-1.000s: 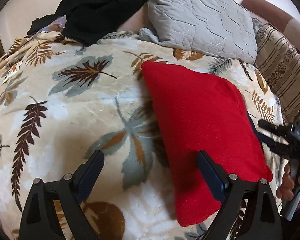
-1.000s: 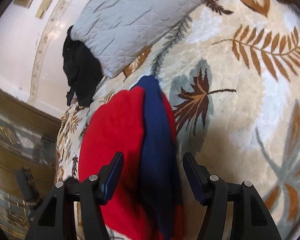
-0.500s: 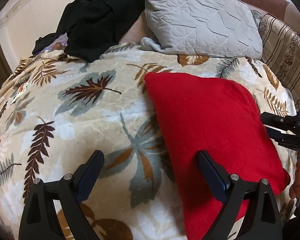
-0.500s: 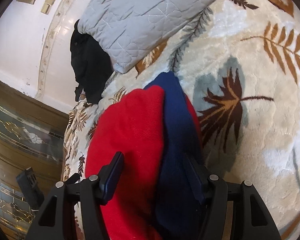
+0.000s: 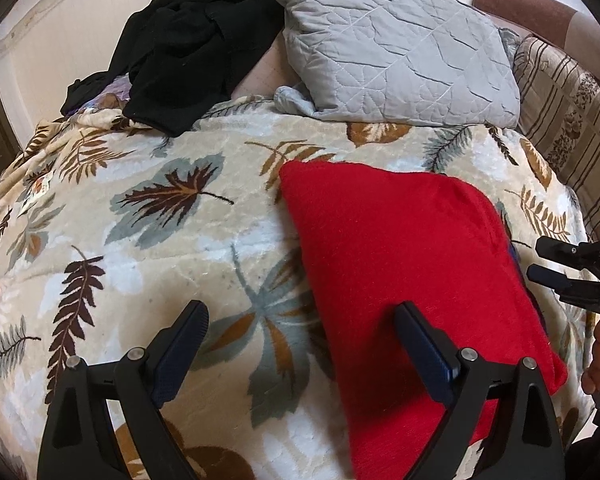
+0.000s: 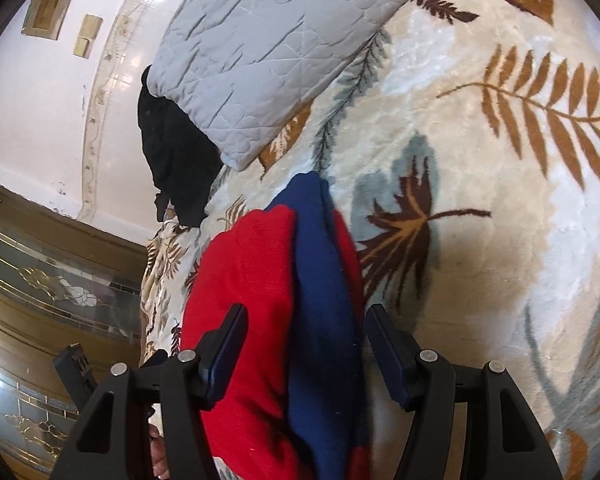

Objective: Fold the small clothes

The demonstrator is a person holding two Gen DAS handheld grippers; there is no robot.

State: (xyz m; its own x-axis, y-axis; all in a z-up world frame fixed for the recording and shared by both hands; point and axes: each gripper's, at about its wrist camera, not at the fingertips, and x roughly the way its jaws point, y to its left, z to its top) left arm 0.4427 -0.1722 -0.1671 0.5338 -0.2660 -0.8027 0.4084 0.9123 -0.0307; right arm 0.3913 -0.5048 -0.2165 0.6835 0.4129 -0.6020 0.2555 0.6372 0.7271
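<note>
A folded red garment (image 5: pixel 404 264) lies flat on the leaf-patterned blanket (image 5: pixel 160 248), right of centre in the left wrist view. My left gripper (image 5: pixel 306 338) is open and empty above the garment's left edge. In the right wrist view the red garment (image 6: pixel 252 304) shows a dark blue layer (image 6: pixel 320 280) along its fold. My right gripper (image 6: pixel 304 340) is open, its jaws either side of that folded edge, not closed on it. The right gripper also shows in the left wrist view (image 5: pixel 548 262) at the garment's right side.
A grey quilted pillow (image 5: pixel 396 44) and a pile of black clothes (image 5: pixel 188 40) lie at the head of the bed. A striped cushion (image 5: pixel 568 120) sits at the right. A white wall (image 6: pixel 60 100) and a wooden glass-panelled door (image 6: pixel 40 300) stand beyond the bed.
Both grippers have drawn back a little from the folded garment. The right gripper's view has shifted slightly. The garment lies still and both grippers stay open.
</note>
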